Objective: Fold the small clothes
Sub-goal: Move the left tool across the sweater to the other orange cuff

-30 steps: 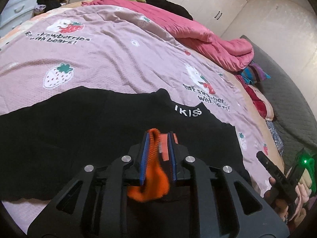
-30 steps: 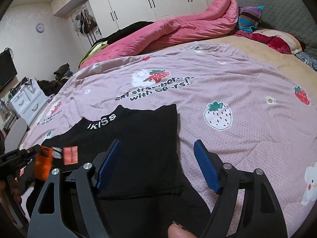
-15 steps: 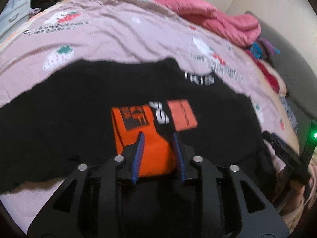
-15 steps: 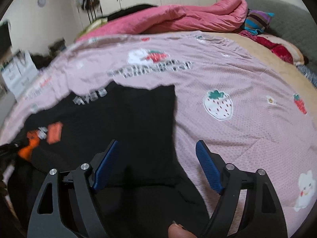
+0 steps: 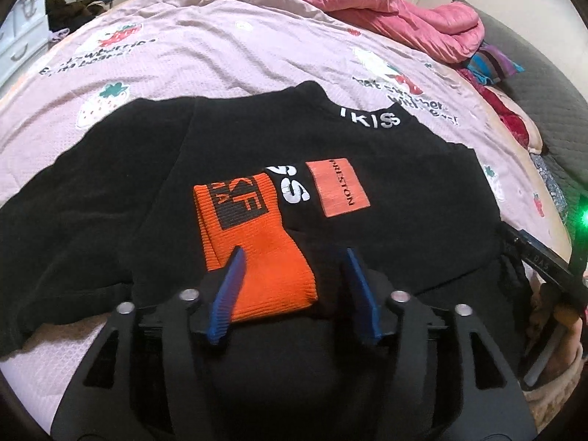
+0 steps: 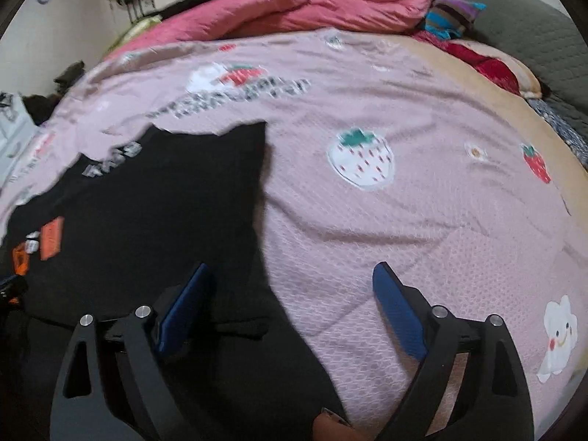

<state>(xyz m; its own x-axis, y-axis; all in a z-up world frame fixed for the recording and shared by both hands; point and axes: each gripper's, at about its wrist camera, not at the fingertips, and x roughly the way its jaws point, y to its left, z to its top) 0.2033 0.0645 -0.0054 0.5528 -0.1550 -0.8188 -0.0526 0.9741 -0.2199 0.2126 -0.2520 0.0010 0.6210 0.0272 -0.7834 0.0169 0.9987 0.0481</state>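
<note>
A black sweater (image 5: 139, 198) with white "IKISS" lettering lies flat on the bed. Its orange ribbed sleeve cuff (image 5: 253, 246) is folded across the chest, beside an orange patch (image 5: 338, 193). My left gripper (image 5: 294, 286) is open just above the near end of the cuff, not gripping it. My right gripper (image 6: 290, 305) is open and empty over the sweater's right edge (image 6: 205, 198), where black cloth meets the bedspread. The cuff (image 6: 20, 261) shows at the far left of the right wrist view.
The pink strawberry-print bedspread (image 5: 228, 47) covers the bed. A rumpled pink quilt (image 6: 312, 3) and striped and red clothes (image 6: 455, 14) lie at the far side. A grey padded headboard (image 6: 544, 47) curves on the right. White drawers (image 5: 18, 44) stand far left.
My left gripper carried the orange cuff over the chest, laid it down and opened. My right gripper stayed open and shifted slightly to the right.
</note>
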